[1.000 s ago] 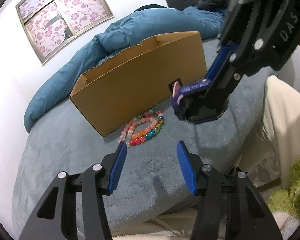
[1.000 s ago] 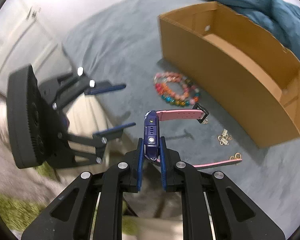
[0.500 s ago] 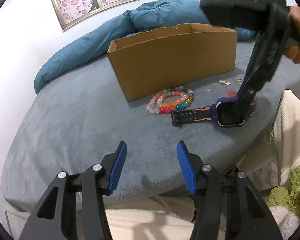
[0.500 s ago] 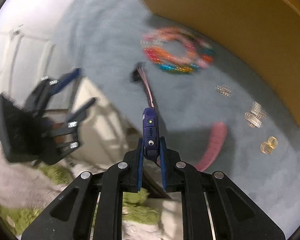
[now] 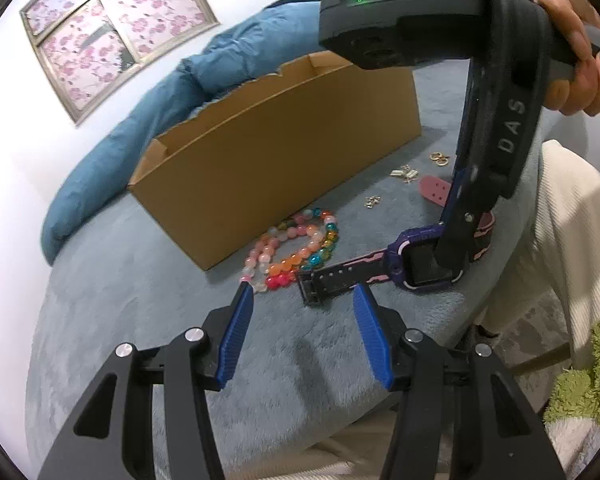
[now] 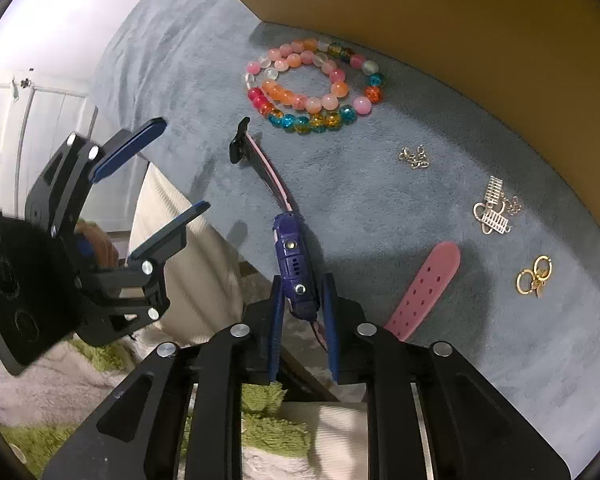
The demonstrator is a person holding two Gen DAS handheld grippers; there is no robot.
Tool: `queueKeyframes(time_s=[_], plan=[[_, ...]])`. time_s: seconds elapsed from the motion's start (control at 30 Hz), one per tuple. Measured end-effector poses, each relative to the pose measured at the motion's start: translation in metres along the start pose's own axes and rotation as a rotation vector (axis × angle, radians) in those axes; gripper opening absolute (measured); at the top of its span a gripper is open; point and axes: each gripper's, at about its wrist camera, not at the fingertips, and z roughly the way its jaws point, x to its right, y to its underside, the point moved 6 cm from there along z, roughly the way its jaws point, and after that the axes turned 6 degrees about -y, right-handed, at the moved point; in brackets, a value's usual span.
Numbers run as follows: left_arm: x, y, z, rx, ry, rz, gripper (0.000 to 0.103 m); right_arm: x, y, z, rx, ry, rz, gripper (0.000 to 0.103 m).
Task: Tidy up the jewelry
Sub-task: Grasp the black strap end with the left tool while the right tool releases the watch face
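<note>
A purple watch with pink straps [image 5: 424, 258] lies on the grey-blue plush surface near its front edge. My right gripper [image 6: 302, 284] stands over the watch [image 6: 292, 256]; its jaws have parted slightly around the case, with a gap on one side. My left gripper [image 5: 302, 304] is open and empty, just short of the watch's buckle end [image 5: 312, 288]. It also shows in the right wrist view [image 6: 156, 168]. Colourful bead bracelets [image 5: 296, 244] lie beside an open cardboard box [image 5: 276, 148].
Small silver charms [image 6: 414, 157], silver clasps [image 6: 494, 210] and gold rings [image 6: 534, 276] lie scattered before the box. A blue duvet [image 5: 148, 120] is piled behind. Cream fabric [image 5: 572, 232] and green rug [image 5: 588, 392] lie off the surface's right edge.
My right gripper carried the watch down onto the plush surface and its jaws have eased apart. My left gripper has come closer to the watch strap.
</note>
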Motion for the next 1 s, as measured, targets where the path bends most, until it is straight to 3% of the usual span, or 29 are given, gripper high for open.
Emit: queueKeyframes(time_s=[0.2,0.37,0.7,0.83,1.0], plan=[[-0.008,-0.007,0.020,-0.069,0.119,-0.068,0.045,0.001,0.001,0.005,0.008,-0.018,-0.020,0.019],[-0.021,-0.005,0.039,-0.155,0.262,-0.254,0.041,0.002,0.004,0.006,0.009,-0.009,-0.049,0.020],[-0.024,-0.005,0.057,-0.187,0.455,-0.419,0.041,-0.006,0.004,0.014,-0.011,0.017,-0.088,0.020],[-0.026,-0.004,0.057,-0.180,0.476,-0.443,0.040,-0.006,0.003,0.014,-0.013,0.015,-0.089,0.020],[-0.029,-0.002,0.058,-0.175,0.462,-0.445,0.024,-0.006,0.001,0.015,-0.015,0.014,-0.083,0.020]])
